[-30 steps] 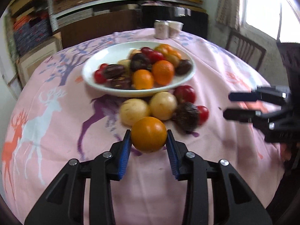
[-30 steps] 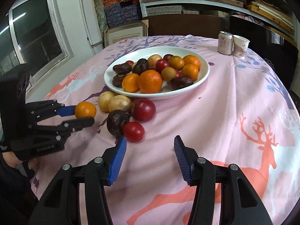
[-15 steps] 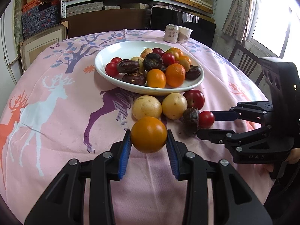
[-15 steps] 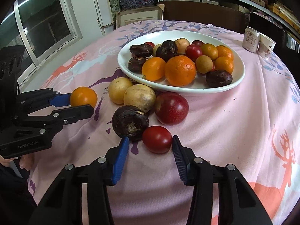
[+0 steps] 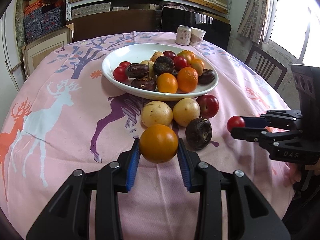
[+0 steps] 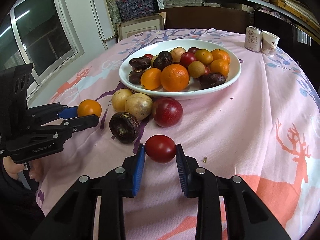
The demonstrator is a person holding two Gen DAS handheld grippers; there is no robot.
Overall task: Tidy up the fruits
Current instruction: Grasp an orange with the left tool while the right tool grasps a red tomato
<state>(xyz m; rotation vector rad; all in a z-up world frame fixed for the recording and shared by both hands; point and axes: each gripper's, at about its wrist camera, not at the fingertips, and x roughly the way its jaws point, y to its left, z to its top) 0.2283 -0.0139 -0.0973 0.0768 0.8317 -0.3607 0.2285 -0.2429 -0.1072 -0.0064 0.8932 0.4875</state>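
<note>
Orange fruit point(image 5: 158, 143) gripped off the cloth, small red tomato point(image 6: 160, 148) between closing pads

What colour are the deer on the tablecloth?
On the pink tablecloth the deer are white, orange and purple; the left wrist view shows them best.

I see the plate point(image 6: 236, 76) of fruit at frame centre on the table point(image 6: 250, 124), a can point(image 6: 253, 38) and cup point(image 6: 270, 43) behind it at upper right, and loose fruit point(image 6: 138, 106) before it toward lower left.
</note>
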